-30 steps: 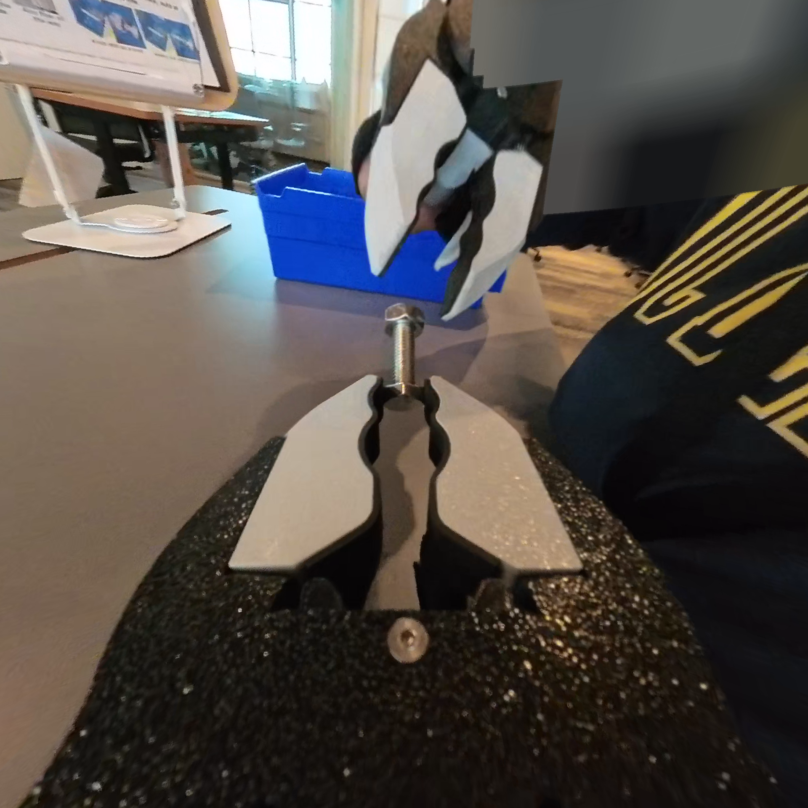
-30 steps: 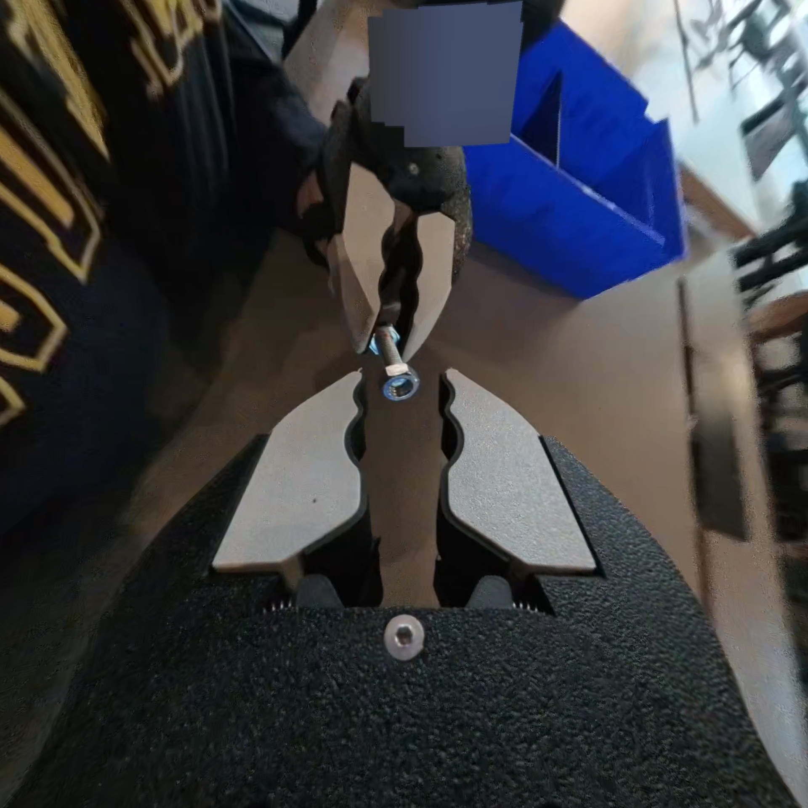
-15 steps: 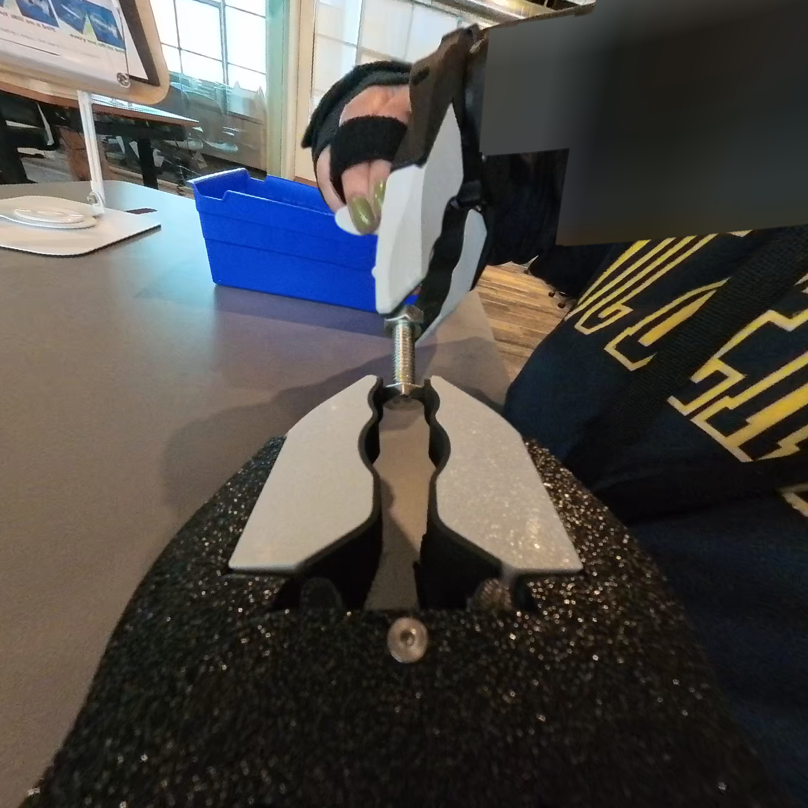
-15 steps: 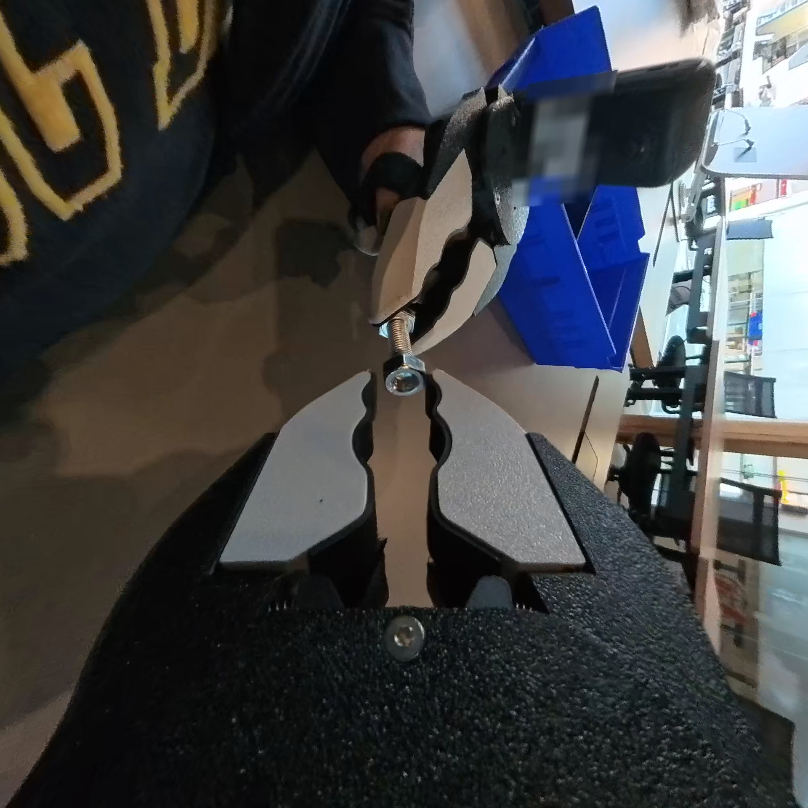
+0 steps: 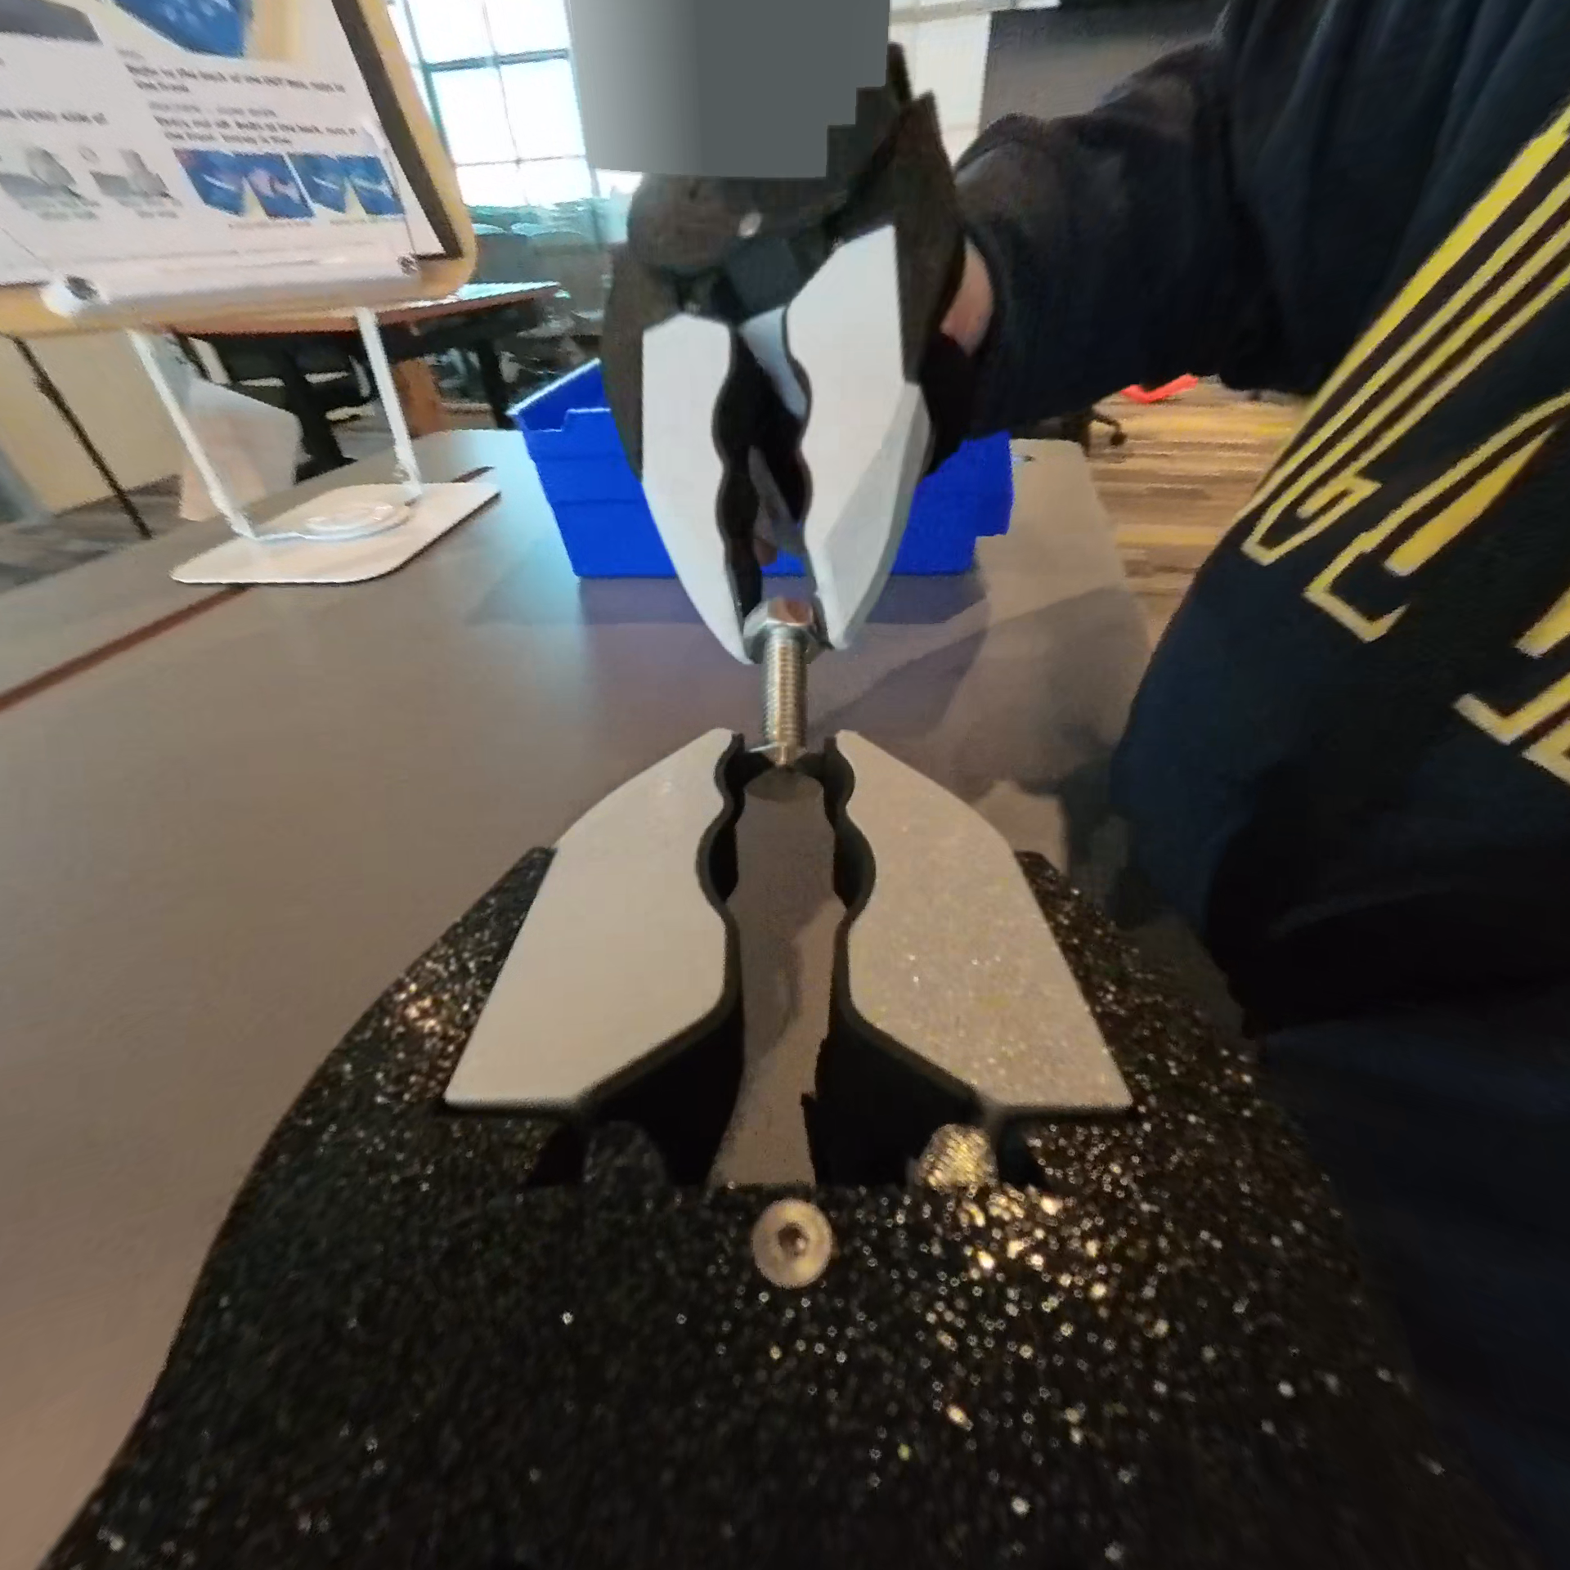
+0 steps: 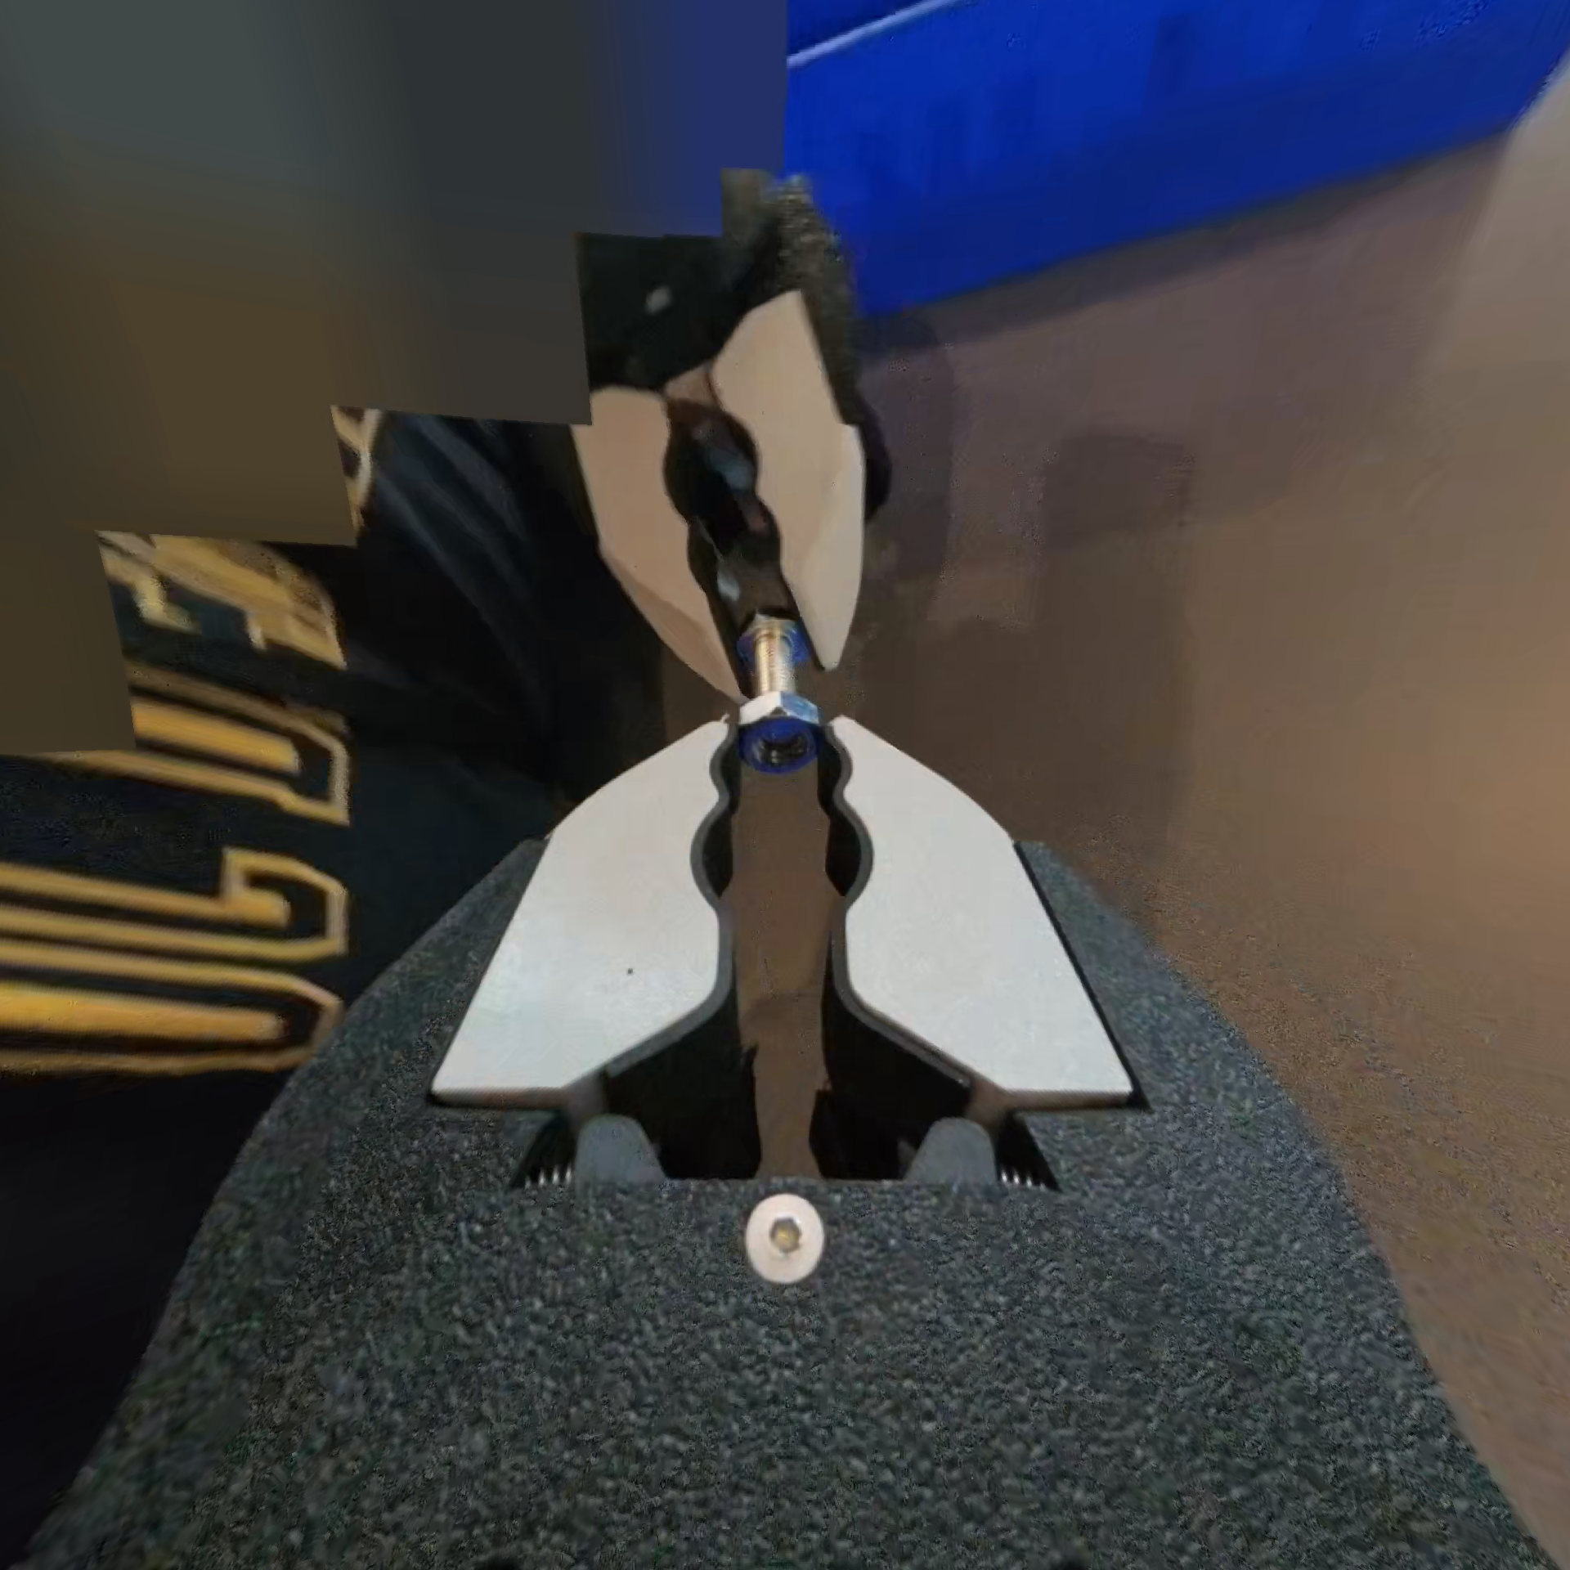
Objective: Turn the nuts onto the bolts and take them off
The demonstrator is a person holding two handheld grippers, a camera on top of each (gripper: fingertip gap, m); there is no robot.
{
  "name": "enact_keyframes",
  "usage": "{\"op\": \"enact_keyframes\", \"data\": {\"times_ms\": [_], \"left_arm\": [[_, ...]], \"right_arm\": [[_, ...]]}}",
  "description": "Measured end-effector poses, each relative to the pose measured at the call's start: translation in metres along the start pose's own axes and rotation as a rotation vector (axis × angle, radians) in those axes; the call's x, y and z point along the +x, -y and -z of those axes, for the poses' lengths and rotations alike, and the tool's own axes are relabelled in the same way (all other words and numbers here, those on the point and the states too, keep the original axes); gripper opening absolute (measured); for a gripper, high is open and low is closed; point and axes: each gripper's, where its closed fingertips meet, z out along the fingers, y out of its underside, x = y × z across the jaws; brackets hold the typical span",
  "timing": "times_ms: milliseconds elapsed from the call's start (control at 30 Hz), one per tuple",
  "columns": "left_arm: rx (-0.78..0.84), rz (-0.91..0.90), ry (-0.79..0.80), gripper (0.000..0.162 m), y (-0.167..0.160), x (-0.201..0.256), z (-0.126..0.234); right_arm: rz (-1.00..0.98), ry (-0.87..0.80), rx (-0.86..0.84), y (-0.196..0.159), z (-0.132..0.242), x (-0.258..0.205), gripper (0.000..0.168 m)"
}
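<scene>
A silver bolt (image 5: 783, 692) stands up from my left gripper (image 5: 783, 752), which is shut on its head. A hex nut (image 5: 782, 633) sits at the bolt's far end. My right gripper (image 5: 786, 630) comes from above and is shut on the nut. In the right wrist view my right gripper (image 6: 777, 735) clamps the nut (image 6: 777, 722) at its fingertips. The bolt's shank (image 6: 771, 667) runs from there to the left gripper (image 6: 769, 633) beyond. Both are held in the air above the grey table (image 5: 297, 765).
A blue plastic bin (image 5: 595, 484) stands on the table behind the grippers and also shows in the right wrist view (image 6: 1104, 127). A white sign stand (image 5: 340, 522) is at the back left. The person's dark sweatshirt (image 5: 1359, 765) fills the right side.
My right gripper came down from above the bolt, shut on the nut, and has since rotated around the bolt's axis. The left gripper kept hold of the bolt.
</scene>
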Motion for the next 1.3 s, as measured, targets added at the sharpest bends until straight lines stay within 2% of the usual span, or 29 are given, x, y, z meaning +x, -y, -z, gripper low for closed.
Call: {"op": "enact_keyframes", "data": {"times_ms": [133, 233, 300, 333, 400, 500, 600, 667, 867, 1167, 1300], "left_arm": [[-0.044, -0.091, 0.077, 0.017, -0.003, -0.005, 0.000], [-0.076, -0.113, 0.099, 0.017, -0.007, -0.006, -0.002], [-0.060, -0.081, 0.094, 0.017, -0.006, -0.007, -0.002], [-0.050, -0.059, 0.092, 0.017, -0.005, -0.008, -0.001], [-0.024, -0.009, 0.085, 0.017, -0.003, -0.011, 0.001], [0.008, 0.059, 0.066, 0.017, -0.001, -0.014, 0.004], [0.005, 0.083, 0.047, 0.017, -0.002, -0.013, 0.003], [-0.003, 0.083, 0.035, 0.017, -0.003, -0.011, 0.002], [-0.001, 0.080, 0.012, 0.017, -0.003, -0.007, 0.001], [0.021, 0.055, -0.012, 0.017, 0.001, -0.001, 0.001], [0.013, 0.065, -0.020, 0.017, 0.000, -0.001, 0.000]], "right_arm": [[-0.511, 0.145, 0.045, 0.001, -0.002, 0.001, 0.017], [-0.594, 0.174, 0.067, -0.002, -0.003, 0.004, 0.017], [-0.517, 0.131, 0.084, 0.000, -0.001, 0.006, 0.021], [-0.450, 0.093, 0.085, 0.002, 0.001, 0.009, 0.031], [-0.276, -0.002, 0.074, 0.003, 0.006, 0.015, 0.040], [0.098, -0.133, 0.095, 0.011, 0.014, 0.015, 0.042], [0.485, -0.192, 0.121, 0.022, 0.015, -0.006, 0.041], [0.638, -0.210, 0.087, 0.021, 0.010, -0.014, 0.041], [0.603, -0.125, 0.049, 0.012, -0.001, -0.018, 0.039], [0.523, -0.135, -0.027, -0.001, -0.009, -0.002, 0.045], [0.453, -0.113, -0.125, -0.016, -0.006, 0.006, 0.045]]}}
